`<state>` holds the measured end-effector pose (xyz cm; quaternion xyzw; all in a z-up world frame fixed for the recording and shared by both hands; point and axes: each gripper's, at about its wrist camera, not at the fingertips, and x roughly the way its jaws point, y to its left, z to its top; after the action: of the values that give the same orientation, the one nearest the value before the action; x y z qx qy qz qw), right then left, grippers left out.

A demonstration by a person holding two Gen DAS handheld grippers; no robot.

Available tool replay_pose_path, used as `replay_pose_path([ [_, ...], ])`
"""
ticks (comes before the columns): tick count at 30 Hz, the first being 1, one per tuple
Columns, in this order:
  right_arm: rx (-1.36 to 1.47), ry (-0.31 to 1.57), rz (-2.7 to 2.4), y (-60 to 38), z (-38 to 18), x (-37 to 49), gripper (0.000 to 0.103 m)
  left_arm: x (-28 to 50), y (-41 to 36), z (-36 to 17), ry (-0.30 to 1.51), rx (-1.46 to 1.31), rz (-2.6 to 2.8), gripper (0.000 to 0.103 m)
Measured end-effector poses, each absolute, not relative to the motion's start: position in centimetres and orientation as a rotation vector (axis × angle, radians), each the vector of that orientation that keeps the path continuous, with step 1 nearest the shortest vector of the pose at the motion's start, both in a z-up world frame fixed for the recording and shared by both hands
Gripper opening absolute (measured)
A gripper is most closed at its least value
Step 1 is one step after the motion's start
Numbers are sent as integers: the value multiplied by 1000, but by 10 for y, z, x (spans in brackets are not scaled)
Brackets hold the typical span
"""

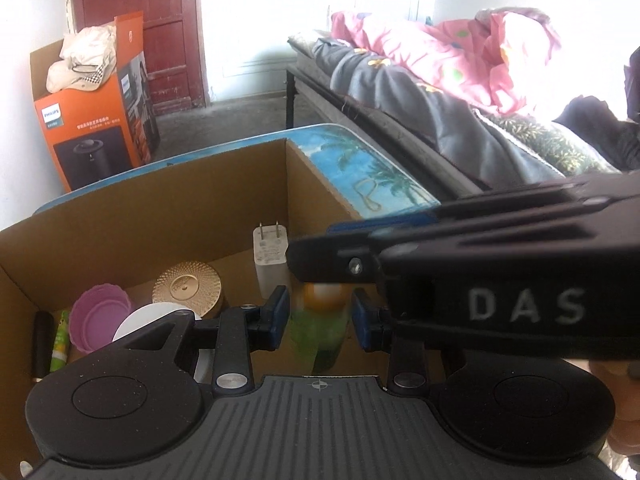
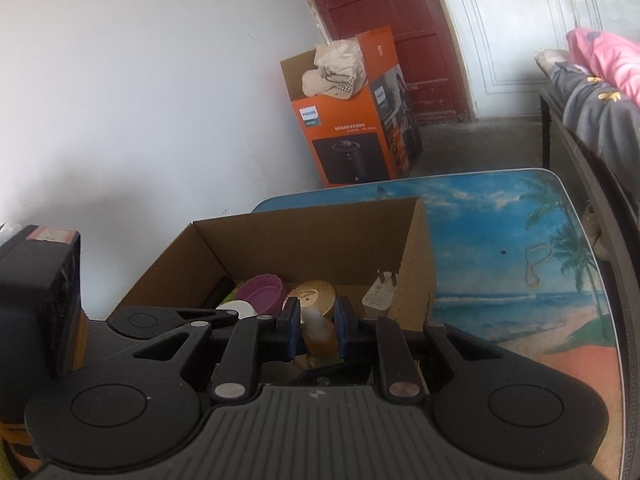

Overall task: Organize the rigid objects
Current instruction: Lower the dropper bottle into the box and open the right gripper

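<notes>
Green bottle: a see-through green bottle with an orange cap (image 1: 320, 320) sits between the blue pads of the left tongs (image 1: 320, 316), over the open cardboard box (image 1: 160, 208); the pads flank it closely, and it seems clamped.
Amber bottle: a small orange-tinted bottle (image 2: 318, 334) is pinched in the nearly closed right tongs (image 2: 318, 332), also above the box.
Handling: both look like light, stiff, smooth plastic, so probably slippery; the mid-body gives the flattest hold, not the cap.
Inside the box: white charger (image 1: 270, 260), gold ribbed lid (image 1: 187, 286), purple cups (image 1: 100, 314), a white disc (image 1: 156, 320) and a dark stick (image 1: 42, 340) crowd the floor; free space lies near the front.
In the way: the right tongs' body crosses just above the green bottle in the left view.
Counter: beach-print top (image 2: 500, 240) under the box.
</notes>
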<state>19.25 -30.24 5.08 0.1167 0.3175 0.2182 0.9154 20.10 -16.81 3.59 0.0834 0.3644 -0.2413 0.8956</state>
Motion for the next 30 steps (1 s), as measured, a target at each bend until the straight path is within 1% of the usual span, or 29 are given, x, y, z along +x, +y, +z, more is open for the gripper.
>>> replay_pose_path([
  [1,242,659,451,-303,50,193,20,201,-168,37,751,178,-499,36],
  [5,233,665,440,-302,50,192,20,199,-170,42,725,195,-495,38],
  [8,240,661,431,-303,51,190,20,194,-167,47,696,190,-501,46],
  [10,248,653,425,-305,54,187,20,189,-164,51,669,188,-504,53],
  [11,253,648,424,-306,55,185,21,187,-163,54,657,186,-504,54],
  [15,276,623,412,-310,62,174,21,178,-154,66,618,159,-498,71],
  [17,290,602,404,-313,68,165,22,170,-146,72,595,138,-503,75],
  [19,308,574,394,-316,74,152,22,161,-138,78,577,112,-510,88],
  [21,339,548,387,-319,78,139,23,150,-127,82,559,81,-521,94],
  [22,355,536,381,-321,81,133,28,144,-123,84,551,68,-524,98],
  [23,371,525,373,-322,82,126,37,138,-118,86,544,55,-527,99],
  [24,386,516,365,-324,82,119,43,132,-113,87,538,43,-530,101],
  [25,400,509,358,-324,81,113,52,126,-108,87,535,33,-530,102],
  [26,413,505,349,-325,80,107,55,121,-103,87,532,25,-531,102],
  [28,426,510,335,-322,76,96,58,112,-93,86,530,11,-527,103],
  [30,427,528,320,-316,72,88,66,104,-83,84,534,-8,-510,103],
])
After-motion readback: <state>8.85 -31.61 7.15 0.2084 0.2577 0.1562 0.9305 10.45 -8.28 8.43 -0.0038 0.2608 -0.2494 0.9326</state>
